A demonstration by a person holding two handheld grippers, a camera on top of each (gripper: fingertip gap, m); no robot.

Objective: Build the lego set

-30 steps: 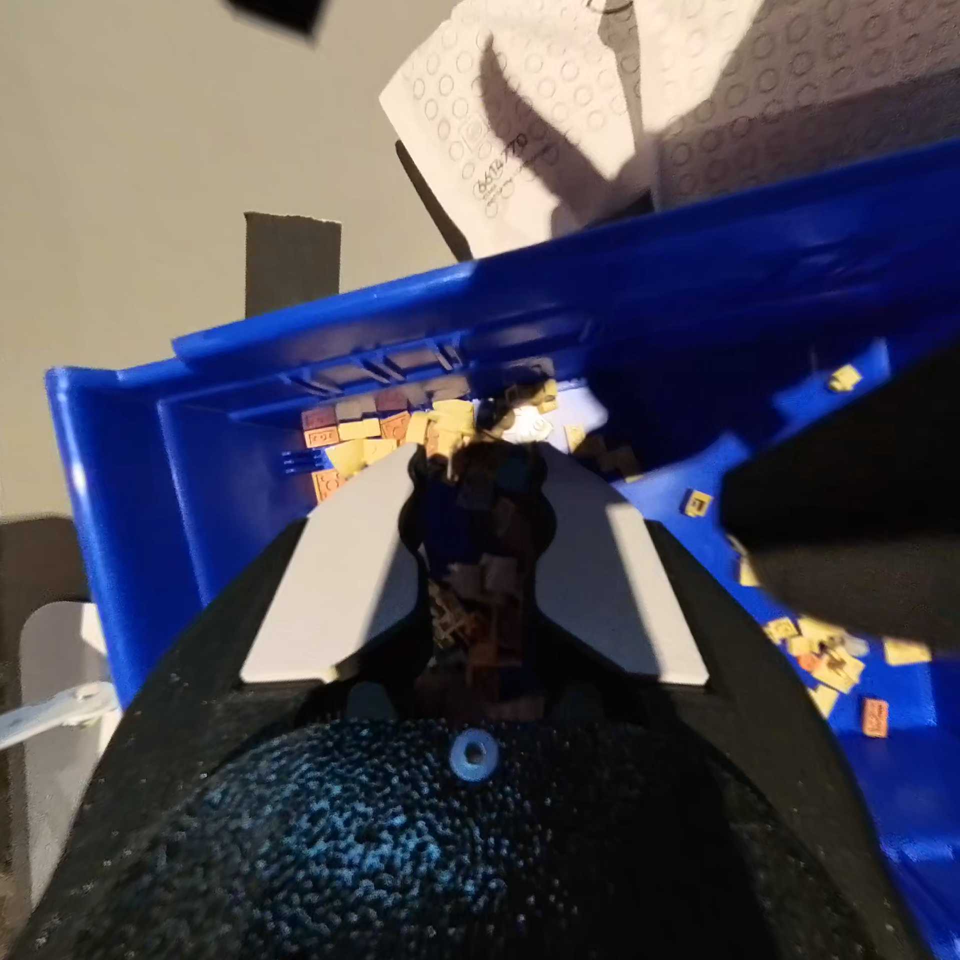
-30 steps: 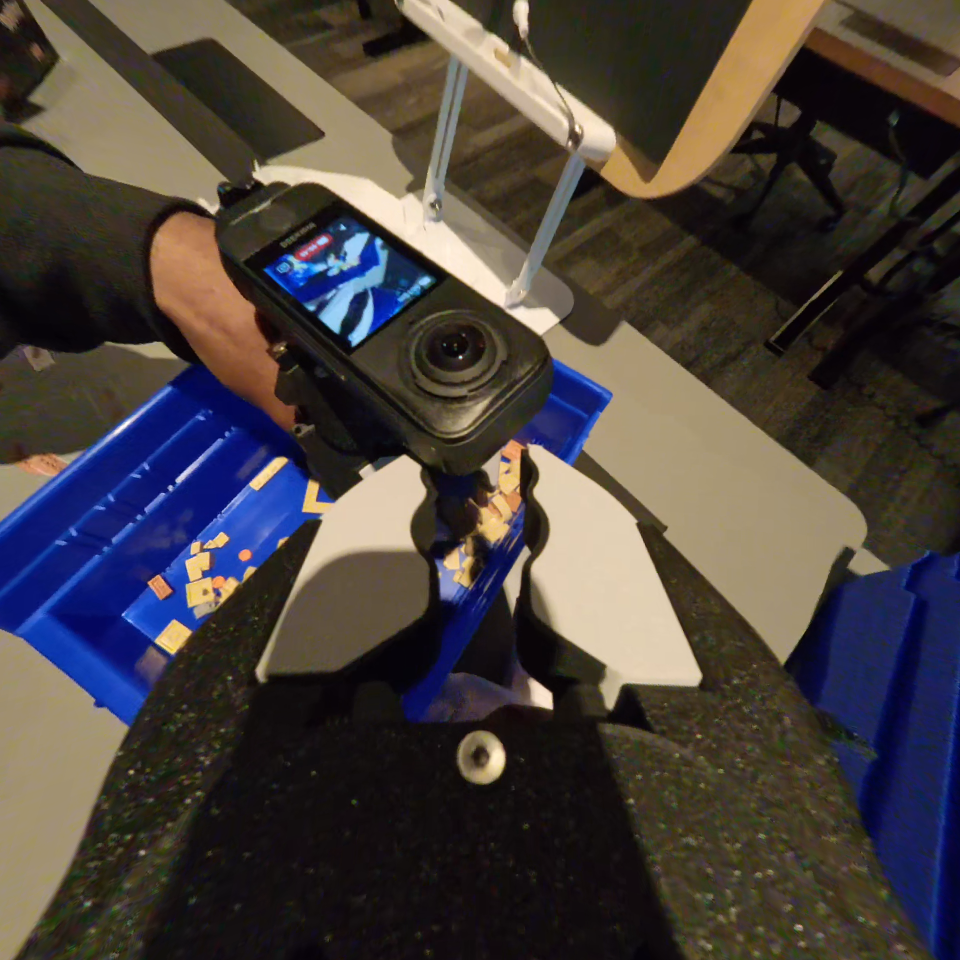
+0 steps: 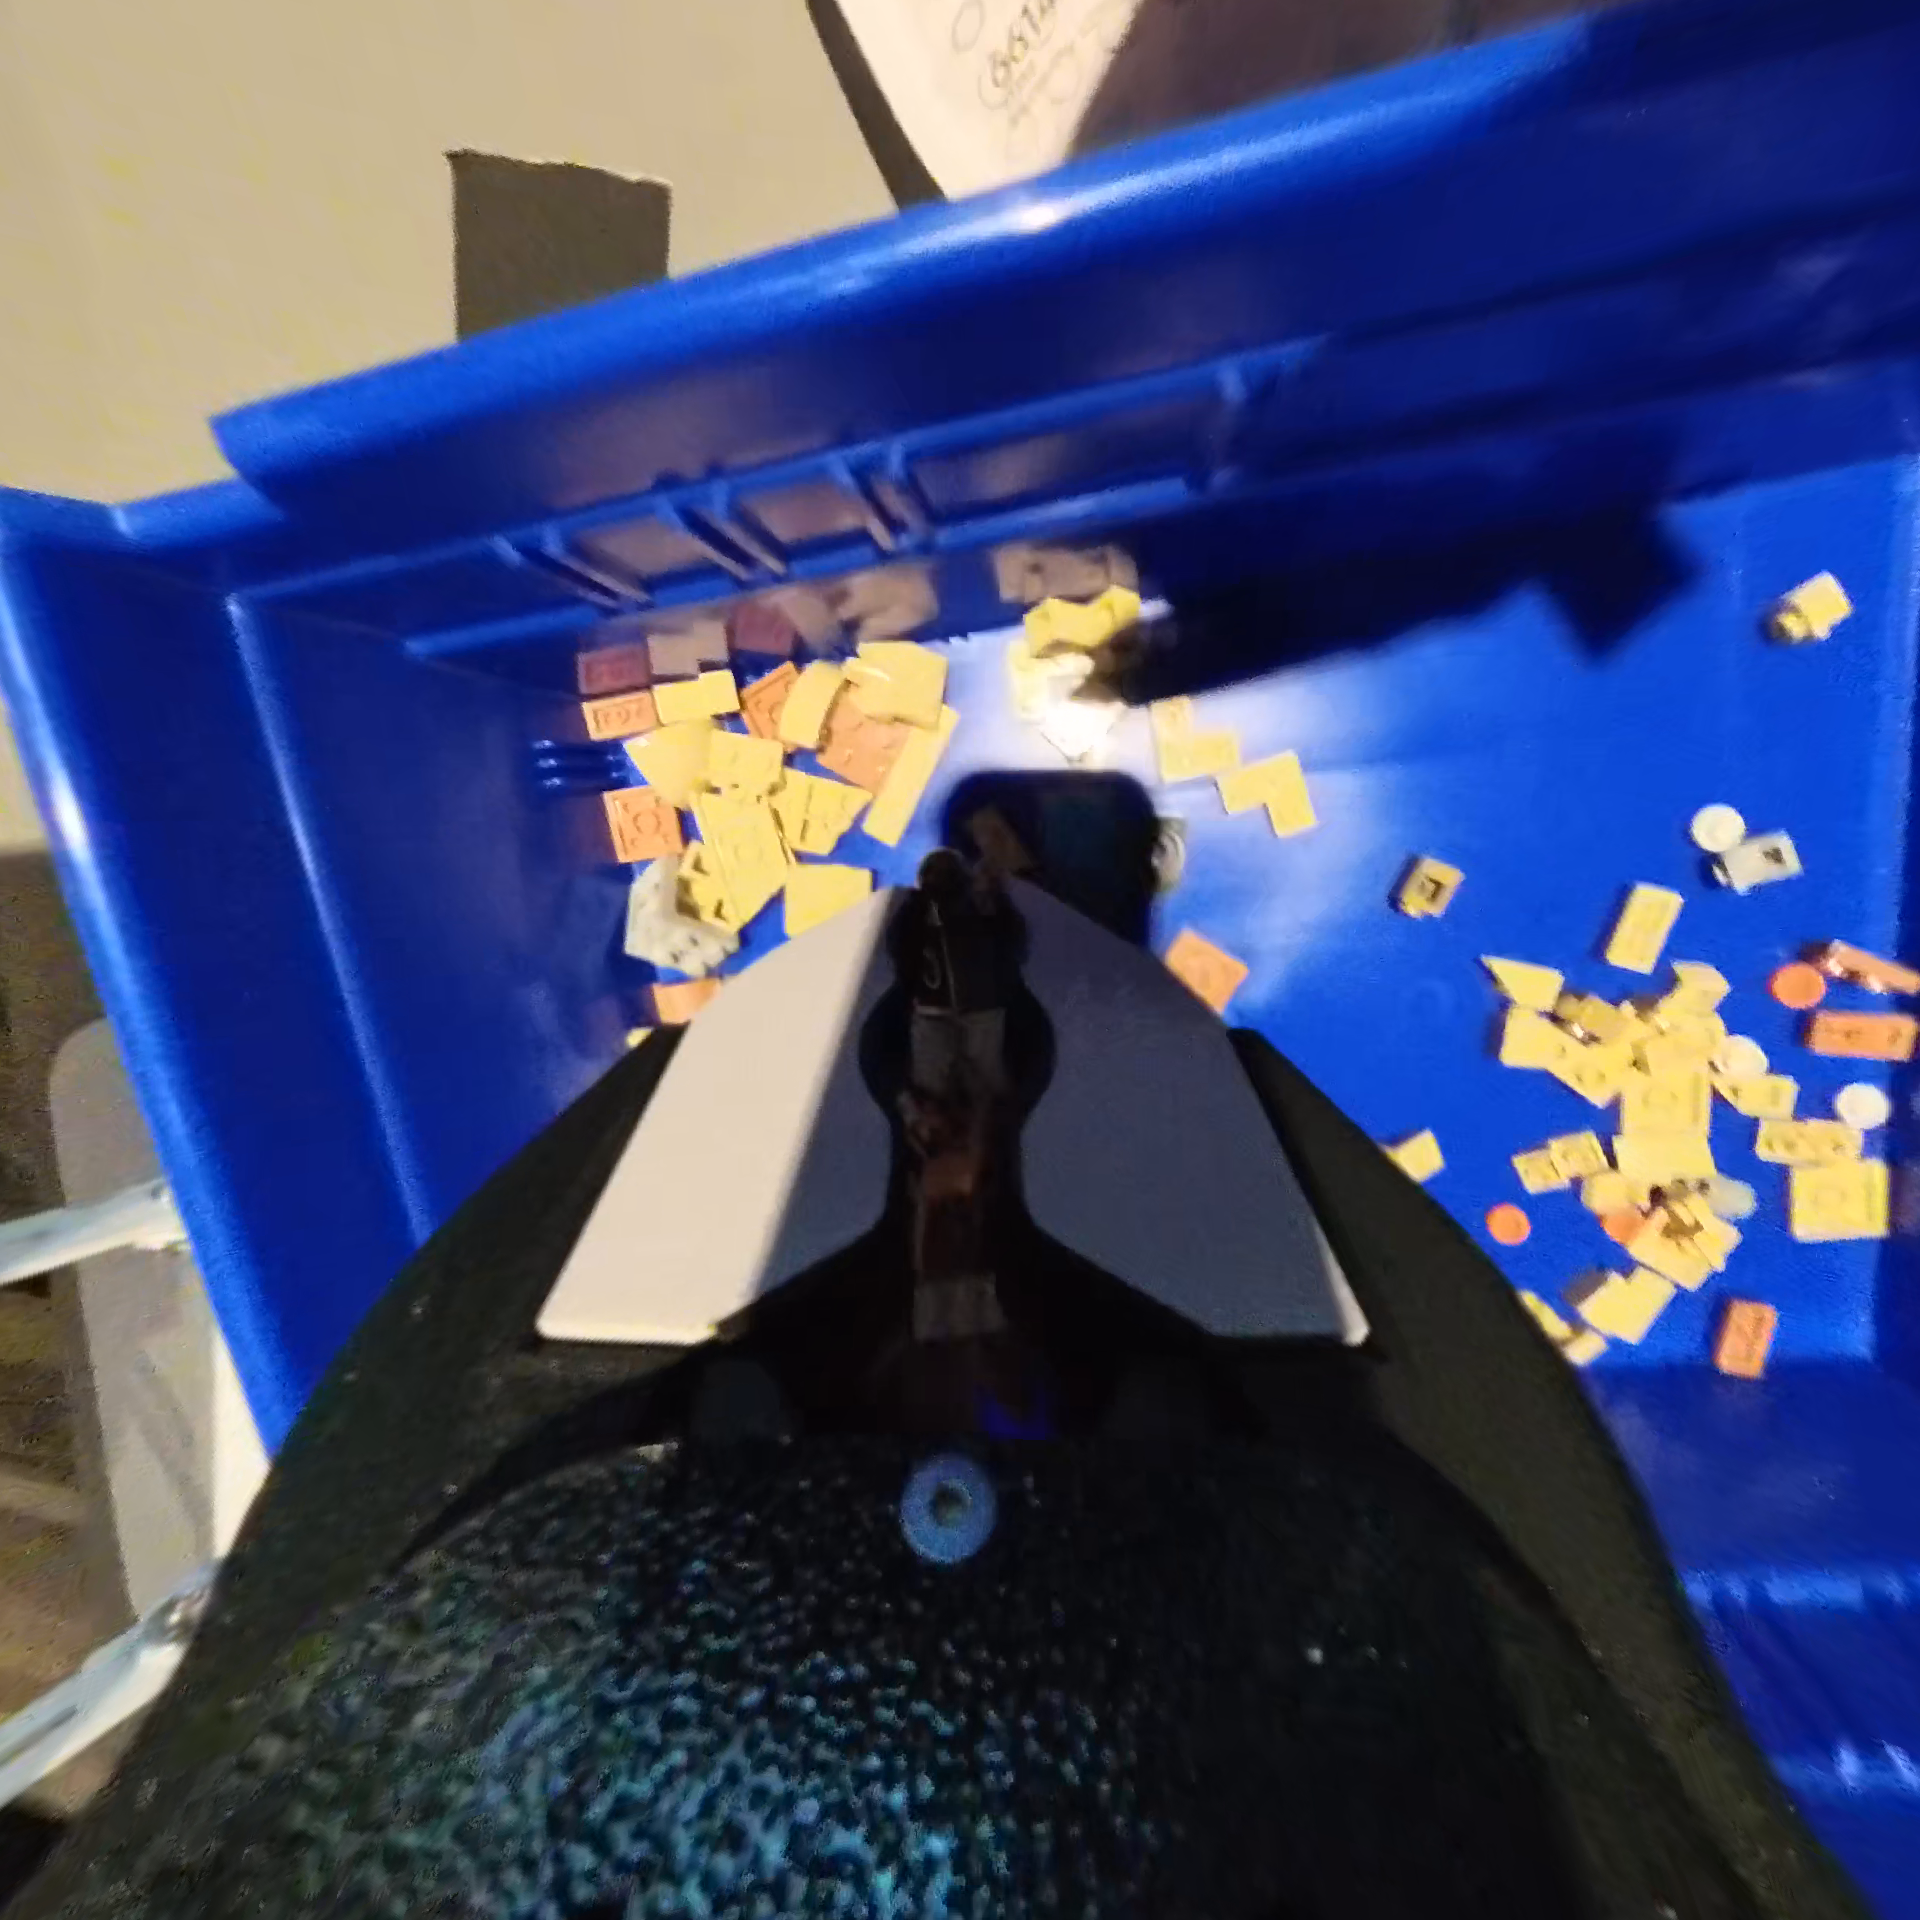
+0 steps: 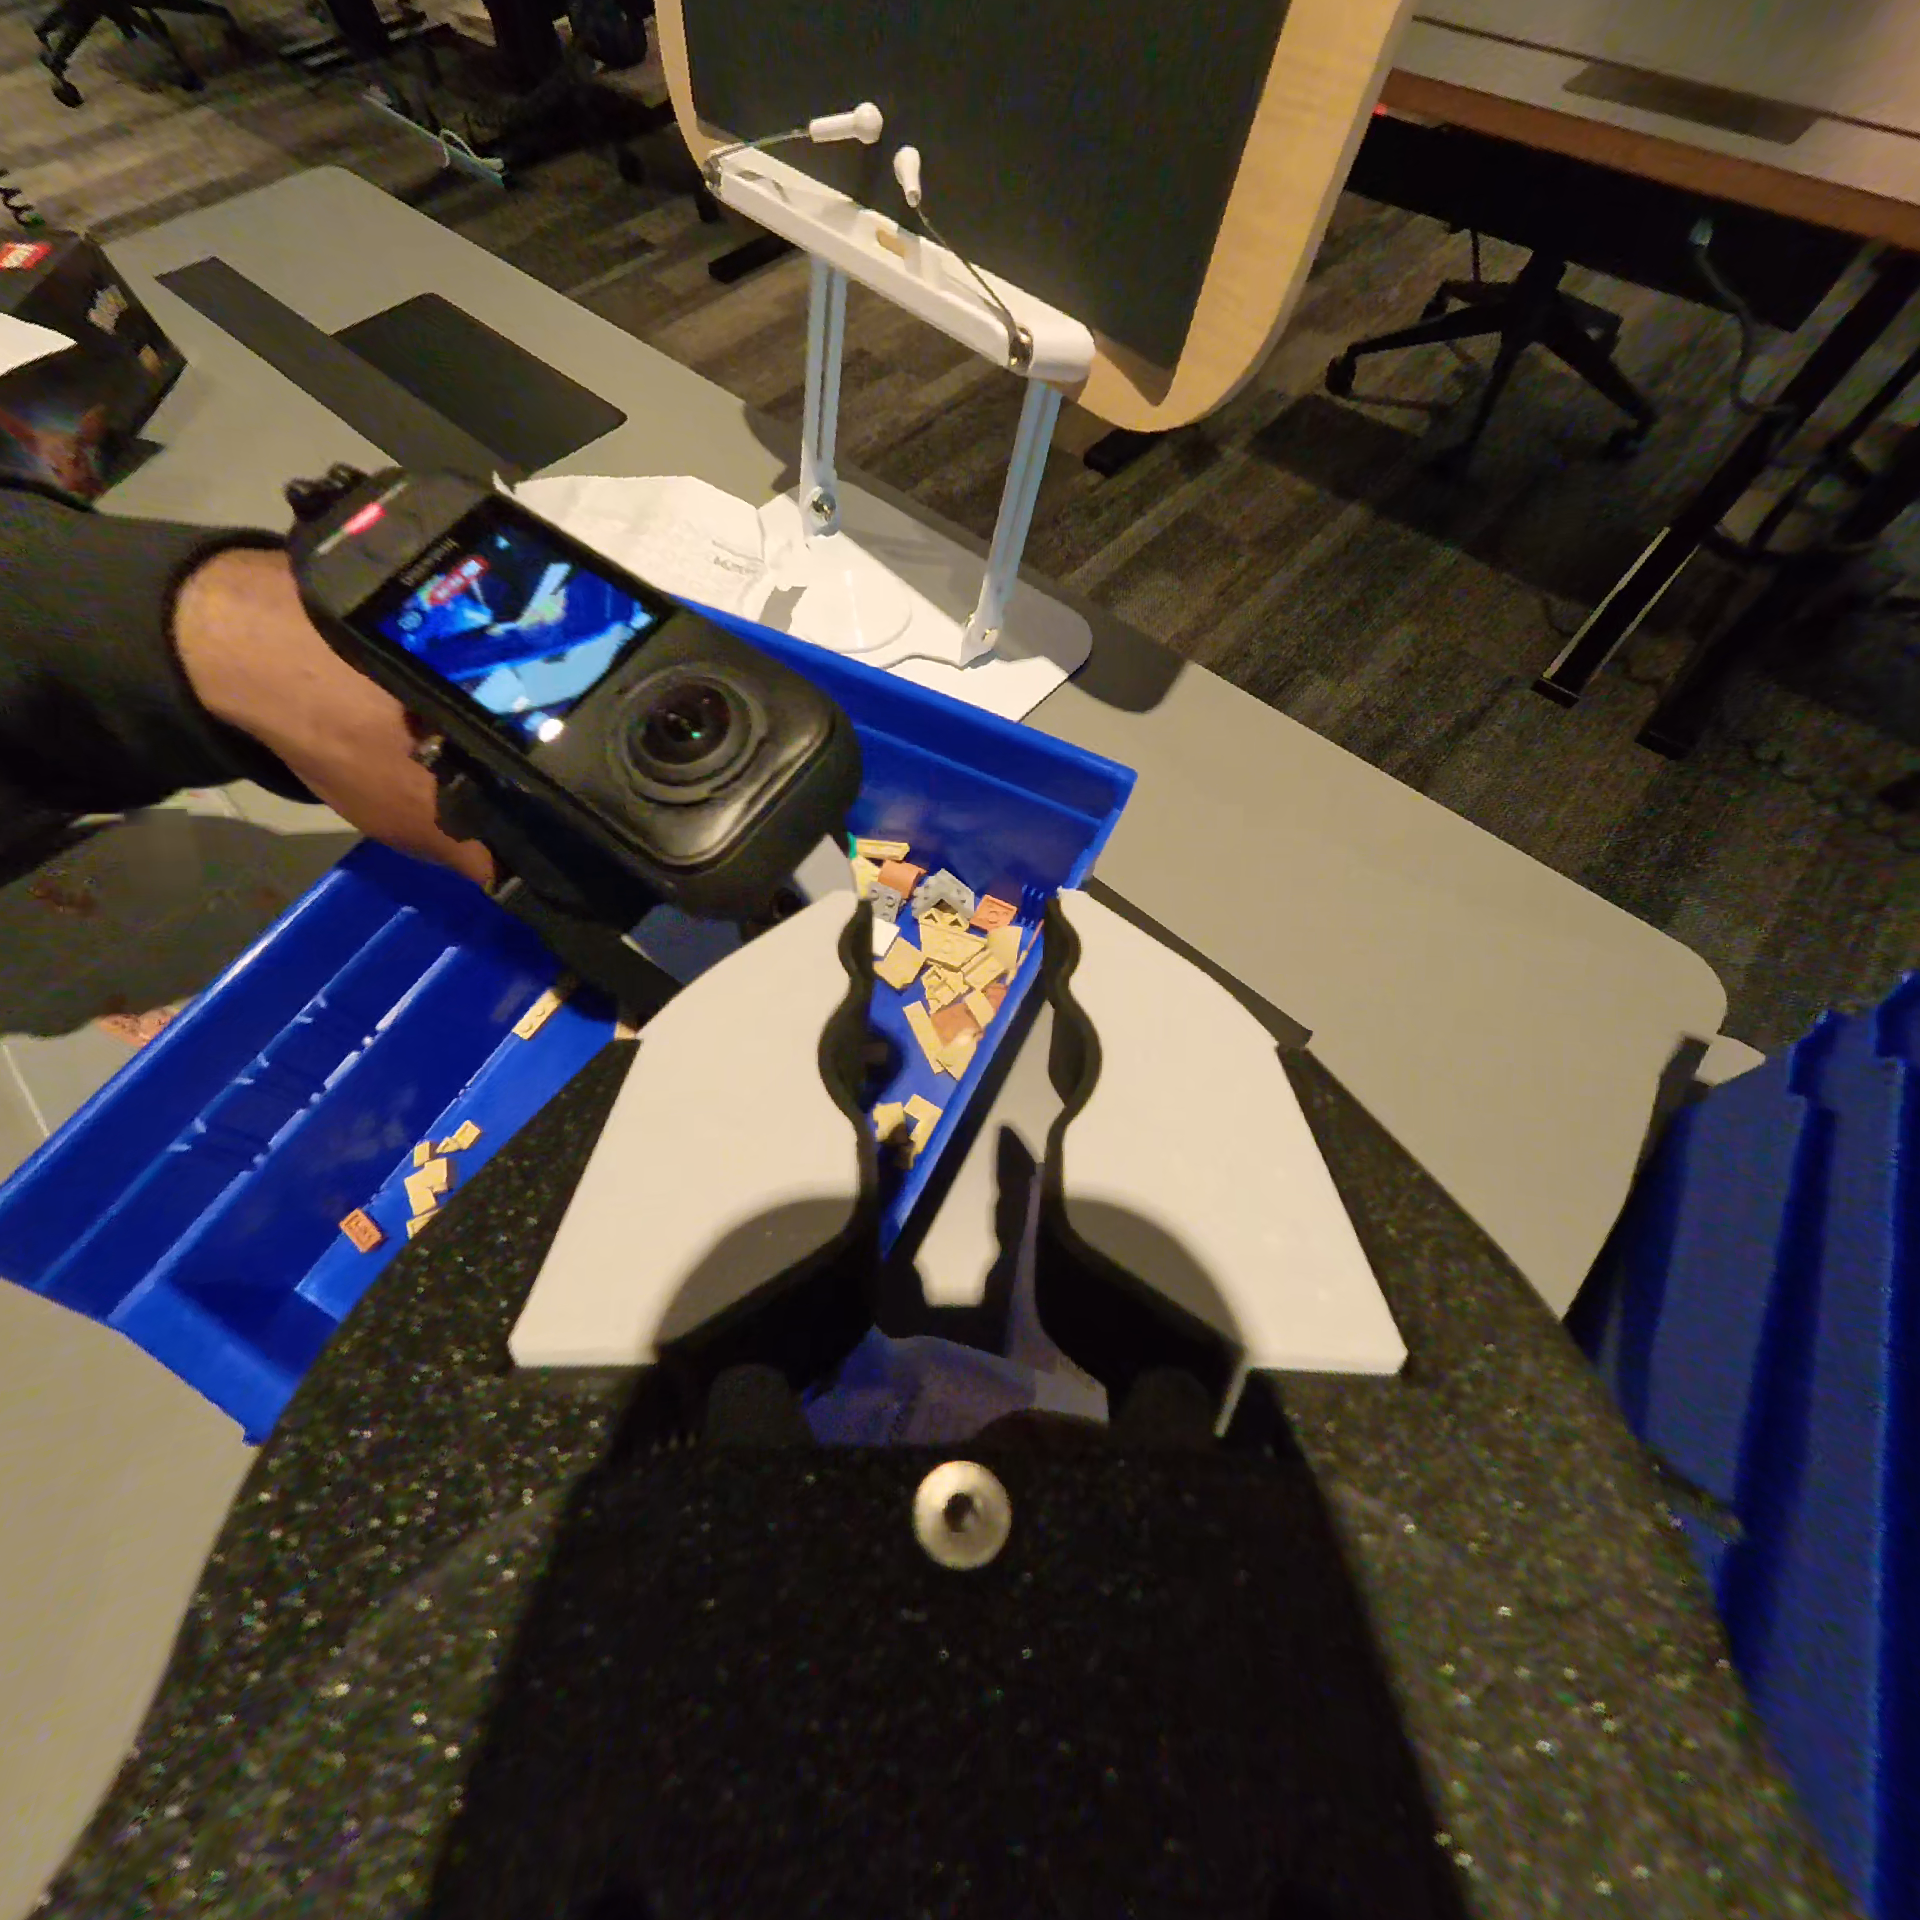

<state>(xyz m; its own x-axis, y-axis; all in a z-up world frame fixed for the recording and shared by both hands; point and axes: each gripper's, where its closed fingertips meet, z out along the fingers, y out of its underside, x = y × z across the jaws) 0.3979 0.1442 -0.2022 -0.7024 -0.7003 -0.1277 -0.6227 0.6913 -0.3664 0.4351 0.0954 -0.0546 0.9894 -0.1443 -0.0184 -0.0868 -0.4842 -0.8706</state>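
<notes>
The step in hand is judged to be picking a part from the blue plastic bin (image 4: pixel 987 769), which is ribbed inside and glossy. The left gripper (image 3: pixel 961 894) is held inside the bin, its fingers drawn almost together; whether a piece is pinched there cannot be told, the gap being dark and blurred. The right gripper (image 4: pixel 951 925) is held above the bin's near edge with its jaws parted and nothing between them. The lego pieces (image 3: pixel 769 790), small flat yellow and orange plates, are heaped in the bin's far corner, with a looser scatter (image 3: pixel 1662 1122) nearer its middle. A careful descent onto one thin plate is called for next; the smooth tiles may slip.
</notes>
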